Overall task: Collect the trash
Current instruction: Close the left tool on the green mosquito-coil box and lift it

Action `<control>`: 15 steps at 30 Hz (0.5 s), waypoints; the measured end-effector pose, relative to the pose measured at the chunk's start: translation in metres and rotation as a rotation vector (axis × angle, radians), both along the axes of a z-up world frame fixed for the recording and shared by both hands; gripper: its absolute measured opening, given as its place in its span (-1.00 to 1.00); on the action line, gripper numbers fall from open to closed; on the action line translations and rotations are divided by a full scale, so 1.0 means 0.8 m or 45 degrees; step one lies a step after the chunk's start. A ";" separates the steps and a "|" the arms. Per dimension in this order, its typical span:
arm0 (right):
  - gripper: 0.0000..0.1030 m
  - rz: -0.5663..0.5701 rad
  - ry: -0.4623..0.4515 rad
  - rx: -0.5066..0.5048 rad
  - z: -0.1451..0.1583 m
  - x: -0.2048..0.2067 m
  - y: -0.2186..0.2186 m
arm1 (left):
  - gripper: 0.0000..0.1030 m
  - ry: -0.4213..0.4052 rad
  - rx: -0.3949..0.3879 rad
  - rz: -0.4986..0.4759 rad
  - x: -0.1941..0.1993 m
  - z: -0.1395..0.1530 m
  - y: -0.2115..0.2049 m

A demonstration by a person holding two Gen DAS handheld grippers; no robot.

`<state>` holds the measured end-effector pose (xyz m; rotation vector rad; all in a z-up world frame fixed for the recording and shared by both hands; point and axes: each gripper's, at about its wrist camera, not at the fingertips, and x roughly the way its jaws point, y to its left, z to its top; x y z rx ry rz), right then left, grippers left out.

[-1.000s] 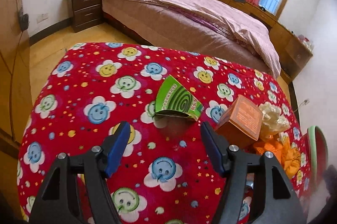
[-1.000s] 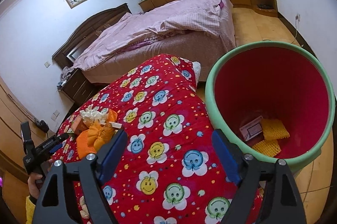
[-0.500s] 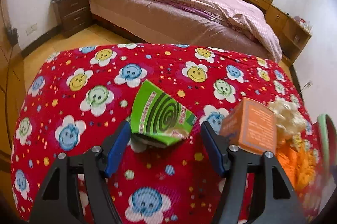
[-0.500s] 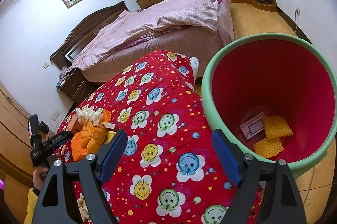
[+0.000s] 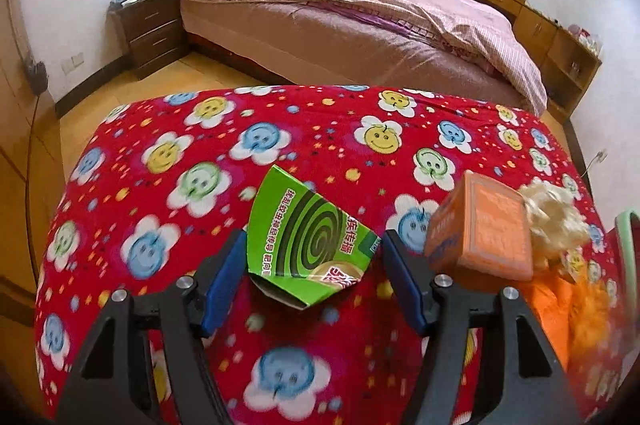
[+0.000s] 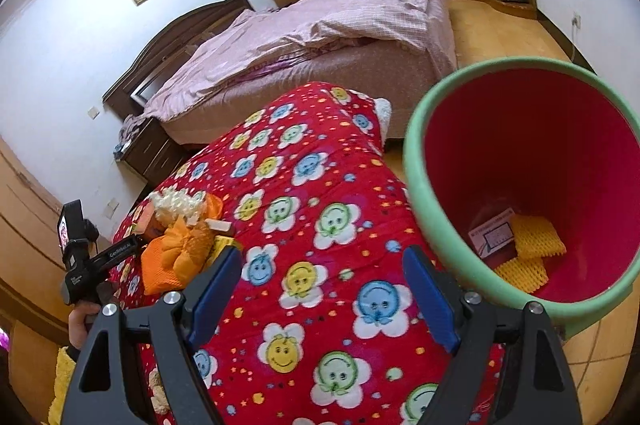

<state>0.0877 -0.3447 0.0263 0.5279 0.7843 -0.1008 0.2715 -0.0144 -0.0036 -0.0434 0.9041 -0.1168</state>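
Note:
A crushed green box with a spiral print (image 5: 310, 245) lies on the red flowered blanket (image 5: 200, 153). My left gripper (image 5: 314, 267) is open, with the box's near part between its blue fingers. An orange box (image 5: 482, 233), a white crumpled wad (image 5: 554, 211) and orange netting (image 5: 560, 309) lie to its right. My right gripper (image 6: 322, 279) is open and empty above the blanket (image 6: 304, 185), beside a red bin with a green rim (image 6: 416, 161) holding yellow foam netting (image 6: 532, 245) and a small box (image 6: 494, 235). The trash pile (image 6: 184, 237) shows at the left.
A bed with pink covers (image 5: 360, 5) stands behind the blanket, with a dark nightstand (image 5: 150, 29) at its left. Wooden cabinets (image 5: 560, 37) line the right wall. The left gripper's handle and the hand on it (image 6: 88, 265) show in the right wrist view.
My left gripper has moved forward until the green box sits between its fingers. My right gripper has drifted slightly and stayed open.

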 end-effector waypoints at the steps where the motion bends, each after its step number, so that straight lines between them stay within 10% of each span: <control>1: 0.64 0.017 -0.003 -0.012 0.004 0.002 0.005 | 0.32 -0.004 -0.010 0.015 -0.009 0.004 0.006; 15: 0.64 0.271 -0.026 -0.051 0.042 0.056 0.119 | 0.32 -0.103 -0.179 0.248 -0.083 0.024 0.091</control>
